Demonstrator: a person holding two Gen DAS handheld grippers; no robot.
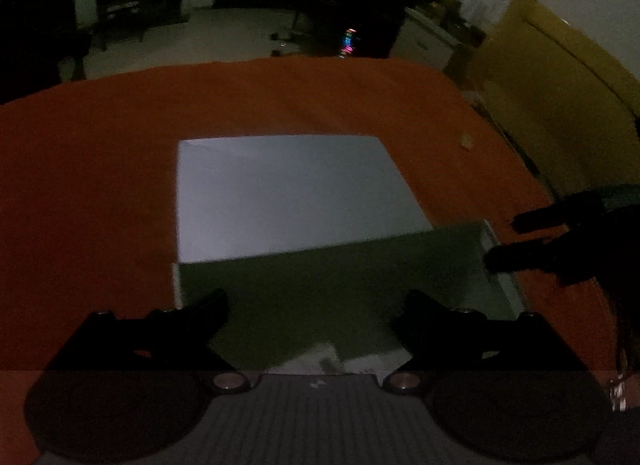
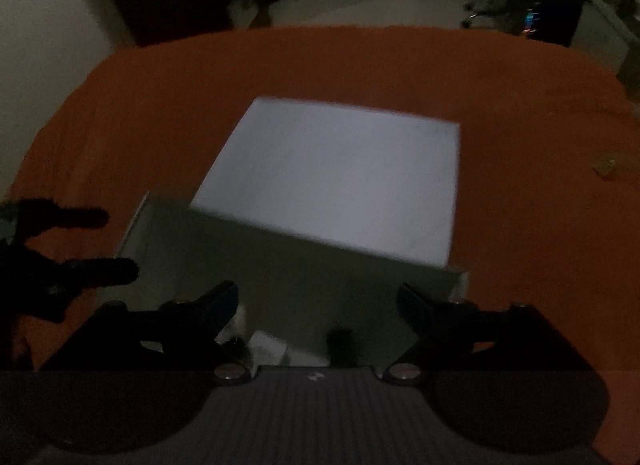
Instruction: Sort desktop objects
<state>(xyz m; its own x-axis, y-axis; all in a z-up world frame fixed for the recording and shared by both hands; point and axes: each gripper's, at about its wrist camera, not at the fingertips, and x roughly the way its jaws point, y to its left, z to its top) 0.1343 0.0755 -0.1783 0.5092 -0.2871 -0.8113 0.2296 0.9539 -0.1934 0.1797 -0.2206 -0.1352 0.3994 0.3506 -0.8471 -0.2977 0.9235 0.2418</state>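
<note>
Dim light, both wrist views grainy and soft.

Orange cloth (image 1: 100, 169) covers the table; matte, faint creases, rounded far edge by the fisheye.

One white box (image 1: 280, 193) on the cloth, straight ahead of both grippers. Rectangular, smooth and flat; looks like card, material not certain. The far part is a pale, evenly lit panel, which may be a lid laid back; the near part is in shadow, grey-green, with thin upright side walls showing at the left and right edges. Same box in the right wrist view (image 2: 344, 173), turned at a slant.

Inside the near part, close under the right gripper: one small pale block (image 2: 266, 345) and one dark blunt shape (image 2: 340, 341) beside it. Both too dark and blurred to name. In the left view only a pale patch shows at the box's near edge.

One small tan scrap (image 1: 466, 141) on the cloth, well off to the right of the box; too small to identify.

Left gripper (image 1: 316, 309): two black fingers, spread wide, nothing between them, over the shadowed near part of the box. Right gripper (image 2: 318, 301): two black fingers, likewise wide apart and empty. Each gripper's fingers show in the other's view, at the frame edge.

Background room dark; furniture outlines, one small multicoloured light (image 1: 348, 43).
</note>
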